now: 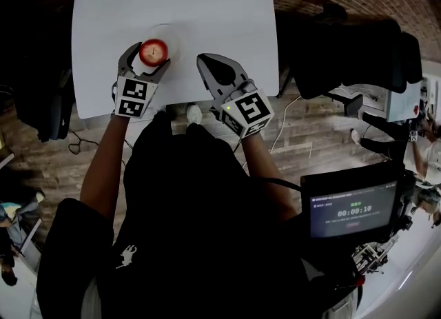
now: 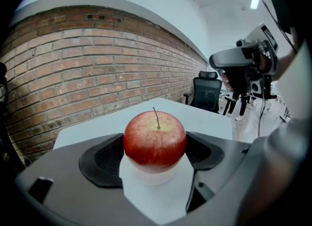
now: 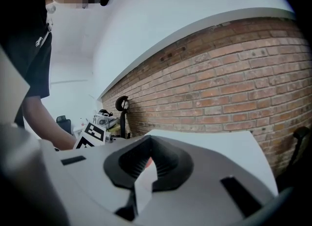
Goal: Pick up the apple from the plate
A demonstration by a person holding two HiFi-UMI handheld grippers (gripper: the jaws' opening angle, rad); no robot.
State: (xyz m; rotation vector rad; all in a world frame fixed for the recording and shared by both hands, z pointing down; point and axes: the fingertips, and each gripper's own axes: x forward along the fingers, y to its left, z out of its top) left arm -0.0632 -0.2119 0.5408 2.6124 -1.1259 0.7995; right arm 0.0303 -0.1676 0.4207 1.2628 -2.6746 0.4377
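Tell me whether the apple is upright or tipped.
Upright: the apple has its stem pointing straight up in the left gripper view, between the pads of the left gripper.

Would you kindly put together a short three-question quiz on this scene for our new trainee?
1. Fill in the blank: the round red apple stands between the jaws of the ___ tool.
2. Multiple choice: what does the right tool hold? A) the apple B) a plate C) nothing
3. True or false: above the white table, the apple's stem points down.

Key:
1. left; the left tool has a jaw on either side of the apple.
2. C; its jaws are together with nothing between them.
3. False; the stem points up.
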